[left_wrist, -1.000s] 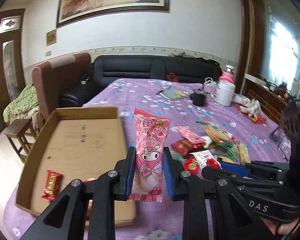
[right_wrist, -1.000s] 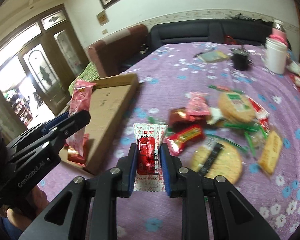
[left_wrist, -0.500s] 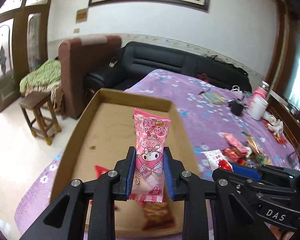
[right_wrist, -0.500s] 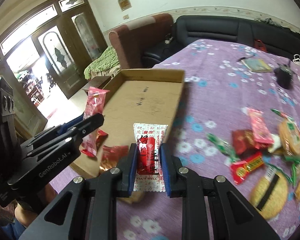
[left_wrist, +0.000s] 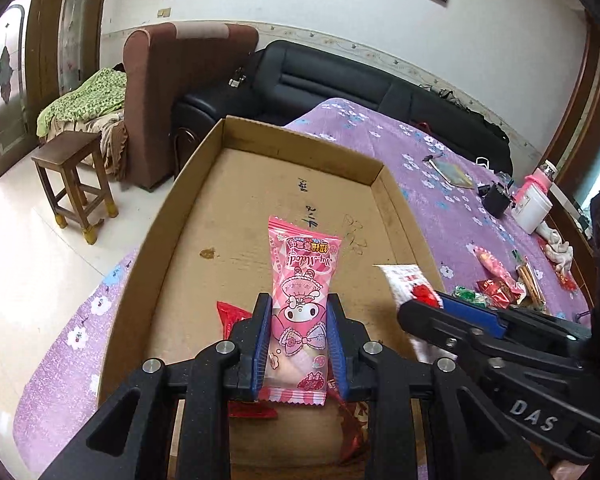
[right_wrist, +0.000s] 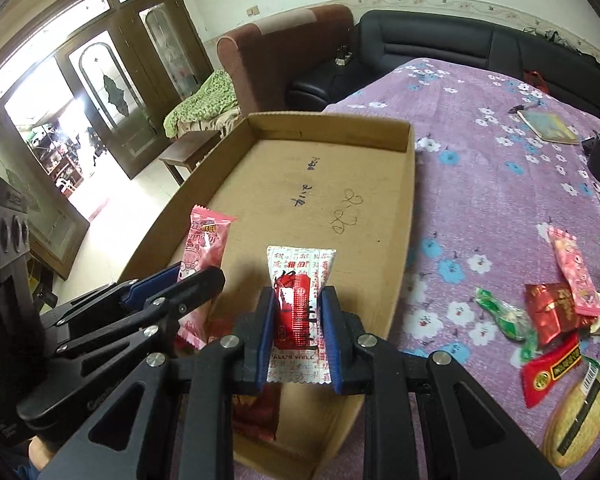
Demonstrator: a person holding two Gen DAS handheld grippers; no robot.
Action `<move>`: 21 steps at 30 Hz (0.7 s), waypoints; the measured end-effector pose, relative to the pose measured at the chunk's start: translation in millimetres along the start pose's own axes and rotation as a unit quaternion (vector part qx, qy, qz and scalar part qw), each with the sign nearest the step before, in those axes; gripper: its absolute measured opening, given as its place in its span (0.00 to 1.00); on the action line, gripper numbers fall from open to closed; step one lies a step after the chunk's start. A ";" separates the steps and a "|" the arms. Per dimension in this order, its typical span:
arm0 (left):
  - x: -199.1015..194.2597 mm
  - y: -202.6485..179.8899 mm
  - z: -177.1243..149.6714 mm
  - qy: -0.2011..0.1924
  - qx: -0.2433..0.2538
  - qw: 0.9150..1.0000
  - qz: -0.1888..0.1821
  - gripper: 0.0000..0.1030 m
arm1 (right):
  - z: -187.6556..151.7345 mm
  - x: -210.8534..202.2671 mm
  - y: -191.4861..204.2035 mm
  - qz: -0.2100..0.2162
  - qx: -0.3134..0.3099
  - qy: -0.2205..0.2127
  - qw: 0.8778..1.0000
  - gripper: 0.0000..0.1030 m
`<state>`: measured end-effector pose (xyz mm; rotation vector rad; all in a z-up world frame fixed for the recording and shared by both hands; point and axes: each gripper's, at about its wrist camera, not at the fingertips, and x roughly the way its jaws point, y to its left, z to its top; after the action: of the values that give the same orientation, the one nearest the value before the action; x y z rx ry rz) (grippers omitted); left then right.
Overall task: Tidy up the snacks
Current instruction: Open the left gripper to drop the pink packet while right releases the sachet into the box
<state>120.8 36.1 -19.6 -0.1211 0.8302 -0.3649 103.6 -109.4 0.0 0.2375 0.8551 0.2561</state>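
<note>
Over the cardboard tray (left_wrist: 404, 200), the left gripper (left_wrist: 299, 344) clamps a pink My Melody packet (left_wrist: 302, 300); the right gripper (right_wrist: 298, 332) pinches a red-and-white sachet (right_wrist: 298, 300).

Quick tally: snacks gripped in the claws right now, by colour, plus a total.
Pink packet, in left claw: 1
White-and-red packet, in right claw: 1
Total: 2

You're holding a glossy pink plastic wrapper (left_wrist: 300, 304) over the matt, rough cardboard box (left_wrist: 236, 216), beside purple flowered cloth (right_wrist: 496, 184) at the frame's right.
</note>
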 end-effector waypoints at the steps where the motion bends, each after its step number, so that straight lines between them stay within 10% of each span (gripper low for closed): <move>1: -0.1 0.7 -0.3 0.000 0.000 1.000 0.000 0.27 | 0.0 1.5 0.7 0.000 -0.001 0.001 1.000 0.22; 21: 0.2 7.1 -1.8 0.002 -0.008 1.000 -0.004 0.32 | -10.3 15.1 -5.8 -0.002 0.015 0.007 1.000 0.29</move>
<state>121.5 42.7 -22.7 -0.1390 0.8365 -0.3670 105.9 -109.0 -19.0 0.2626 0.8742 0.2425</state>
